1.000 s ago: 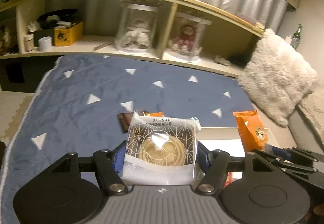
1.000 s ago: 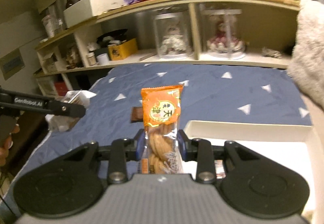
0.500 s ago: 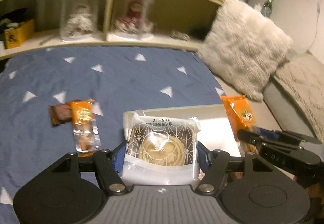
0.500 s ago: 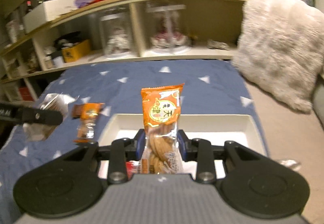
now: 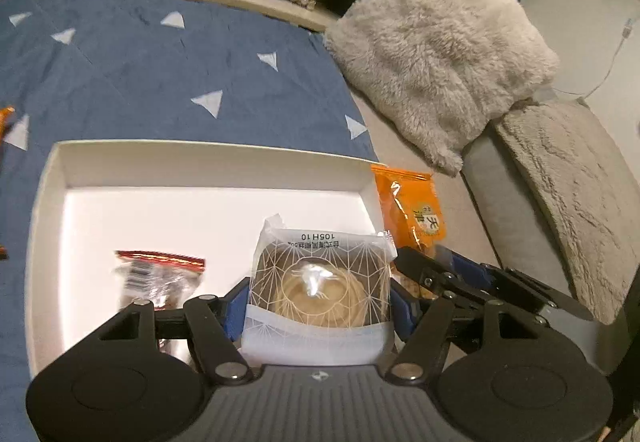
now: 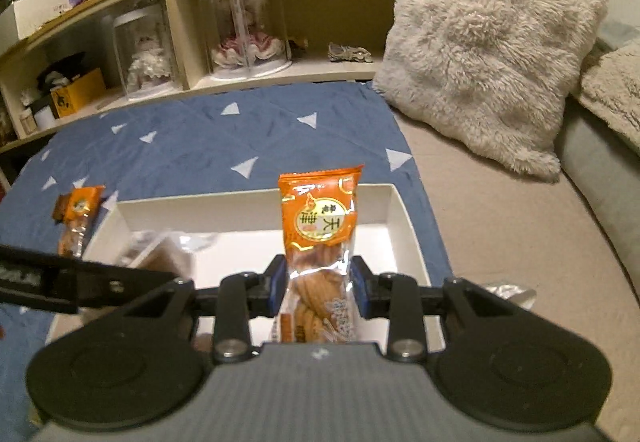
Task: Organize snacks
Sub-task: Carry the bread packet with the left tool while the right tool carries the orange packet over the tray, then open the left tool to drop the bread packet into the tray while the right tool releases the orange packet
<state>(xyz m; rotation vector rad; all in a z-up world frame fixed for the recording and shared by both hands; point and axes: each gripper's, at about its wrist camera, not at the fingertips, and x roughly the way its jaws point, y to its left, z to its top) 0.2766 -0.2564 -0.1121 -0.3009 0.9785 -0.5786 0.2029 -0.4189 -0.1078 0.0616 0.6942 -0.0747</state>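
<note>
My left gripper [image 5: 318, 300] is shut on a clear-and-white packet with a round pastry [image 5: 320, 284], held over the white tray [image 5: 208, 166]. My right gripper [image 6: 318, 284] is shut on an orange packet of twisted biscuits [image 6: 320, 226], held upright over the tray's near right part [image 6: 394, 202]. The orange packet also shows in the left wrist view [image 5: 412, 210] at the tray's right edge. A red-topped snack packet [image 5: 156, 274] lies in the tray. The left gripper with its pastry [image 6: 164, 254] shows at the left of the right wrist view.
Another orange packet [image 6: 76, 218] and a brown packet lie on the blue triangle-patterned cover [image 6: 192, 146] left of the tray. A fluffy cushion [image 6: 488, 54] leans at the right. A shelf with glass domes [image 6: 244, 26] runs behind. A silver wrapper [image 6: 506, 292] lies right of the tray.
Both grippers have swung right and come over the white tray with their packets still held. The loose orange packet has slid to the left edge of view.
</note>
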